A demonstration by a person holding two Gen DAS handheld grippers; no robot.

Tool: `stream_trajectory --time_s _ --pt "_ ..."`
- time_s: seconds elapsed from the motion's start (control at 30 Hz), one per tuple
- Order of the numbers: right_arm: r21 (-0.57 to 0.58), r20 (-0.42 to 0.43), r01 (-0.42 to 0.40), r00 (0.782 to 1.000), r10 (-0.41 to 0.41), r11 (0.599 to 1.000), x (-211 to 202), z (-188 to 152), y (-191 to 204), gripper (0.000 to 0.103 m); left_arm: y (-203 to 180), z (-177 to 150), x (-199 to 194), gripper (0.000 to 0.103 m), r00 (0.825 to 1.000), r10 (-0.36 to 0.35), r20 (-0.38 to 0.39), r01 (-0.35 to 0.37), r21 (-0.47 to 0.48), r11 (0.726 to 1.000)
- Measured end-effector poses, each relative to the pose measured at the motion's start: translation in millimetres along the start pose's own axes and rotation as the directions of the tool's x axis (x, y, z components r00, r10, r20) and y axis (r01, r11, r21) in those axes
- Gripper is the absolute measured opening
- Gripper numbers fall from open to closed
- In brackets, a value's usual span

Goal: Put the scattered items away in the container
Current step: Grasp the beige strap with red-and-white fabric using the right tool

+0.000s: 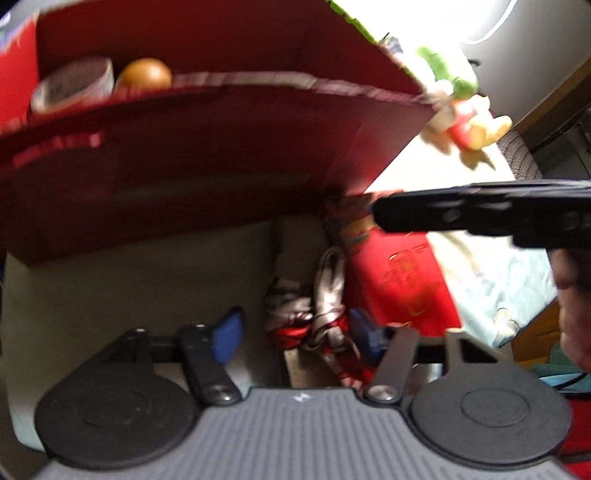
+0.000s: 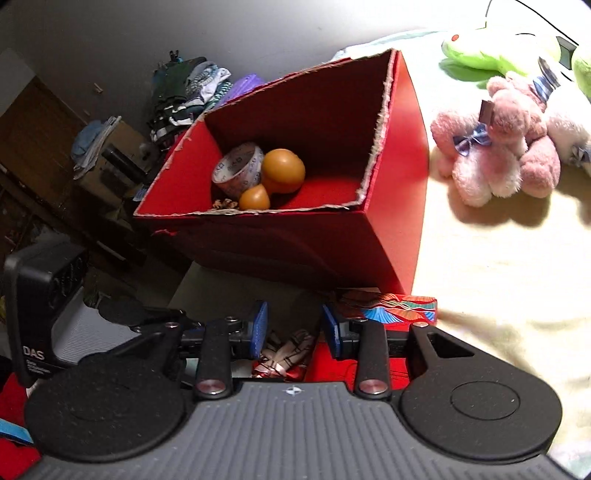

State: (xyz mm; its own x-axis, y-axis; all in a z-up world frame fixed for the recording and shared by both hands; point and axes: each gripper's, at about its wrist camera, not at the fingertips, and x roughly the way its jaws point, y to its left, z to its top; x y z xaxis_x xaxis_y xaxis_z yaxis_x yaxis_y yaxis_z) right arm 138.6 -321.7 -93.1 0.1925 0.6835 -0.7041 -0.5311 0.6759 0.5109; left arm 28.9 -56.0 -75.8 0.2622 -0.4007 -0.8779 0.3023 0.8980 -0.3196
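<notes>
One red box [image 2: 295,236]; one tape roll [image 2: 238,168]; one orange gourd toy [image 2: 282,170]; one pink bear [image 2: 498,147].

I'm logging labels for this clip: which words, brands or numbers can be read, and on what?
"DAS": black device, with smaller unreadable lines beneath.
Tape roll: printed characters, too small to read.
Red box: lettering on its front wall, too blurred.
Red packet: gold print, unreadable.

A clothes pile [image 2: 184,92] sits upper left in the right wrist view, against a grey wall [image 2: 258,33]. Left of it stands brown furniture [image 2: 33,122]. A black DAS device [image 2: 40,306] sits at lower left.
</notes>
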Motion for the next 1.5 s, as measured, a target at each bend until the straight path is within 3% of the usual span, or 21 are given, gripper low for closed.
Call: stream_trajectory --time_s 0.1,0.27,0.37,0.6,0.77,0.9,1.1,1.23,1.3,1.4,1.5 --pt "0.011 -0.008 -0.002 1.0 0.002 1.0 0.6 -0.1 -4.0 0.036 3.8 1.4 2.8 0.058 1.0 -0.016 -0.006 0.016 -0.024 1.0" --pt "-0.004 -0.029 -0.023 0.999 0.023 1.0 7.8 0.7 1.2 0.036 -8.8 4.7 12.2 0.063 1.0 0.02 -0.007 -0.02 0.043 0.999" --pt "-0.014 -0.049 -0.039 0.998 0.038 0.999 12.8 1.1 4.8 0.036 -8.6 4.0 17.7 0.053 1.0 0.003 -0.025 -0.002 0.051 0.999" --pt "-0.063 -0.104 -0.058 0.993 0.051 0.996 25.7 1.8 15.9 0.036 6.2 -1.2 -0.2 0.053 1.0 0.019 0.003 -0.019 0.008 1.0" --pt "-0.101 -0.165 -0.049 0.986 0.032 0.994 42.2 3.0 25.3 0.037 12.7 -6.2 -21.4 0.053 0.996 0.071 0.05 -0.072 0.005 0.997" --pt "-0.123 -0.219 -0.043 0.976 0.015 0.991 56.0 3.0 31.8 0.037 26.1 -8.8 -29.6 0.057 0.994 0.086 0.068 -0.083 -0.047 0.995" --pt "-0.049 -0.286 -0.074 0.957 0.057 0.996 77.8 7.1 31.9 0.037 27.2 -13.6 -28.2 0.059 0.995 0.077 0.069 -0.072 -0.066 0.995" --pt "-0.022 -0.314 -0.03 0.949 0.022 0.999 87.9 7.1 31.4 0.037 22.2 -14.0 -19.3 0.06 0.996 0.068 0.053 -0.065 -0.052 0.997" --pt "-0.038 -0.306 -0.027 0.952 0.014 0.999 88.7 7.5 33.9 0.036 21.7 -13.7 -18.9 0.06 0.996 0.069 0.052 -0.067 -0.051 0.996" --pt "-0.079 -0.295 -0.021 0.956 -0.004 0.997 87.6 5.6 36.5 0.022 19.8 -12.5 -17.1 0.057 0.996 0.071 0.052 -0.069 -0.053 0.996" --pt "-0.084 -0.292 -0.058 0.956 0.031 0.995 82.8 5.0 35.9 0.016 13.5 -12.2 -17.3 0.049 0.997 0.07 0.045 -0.069 -0.024 0.997"
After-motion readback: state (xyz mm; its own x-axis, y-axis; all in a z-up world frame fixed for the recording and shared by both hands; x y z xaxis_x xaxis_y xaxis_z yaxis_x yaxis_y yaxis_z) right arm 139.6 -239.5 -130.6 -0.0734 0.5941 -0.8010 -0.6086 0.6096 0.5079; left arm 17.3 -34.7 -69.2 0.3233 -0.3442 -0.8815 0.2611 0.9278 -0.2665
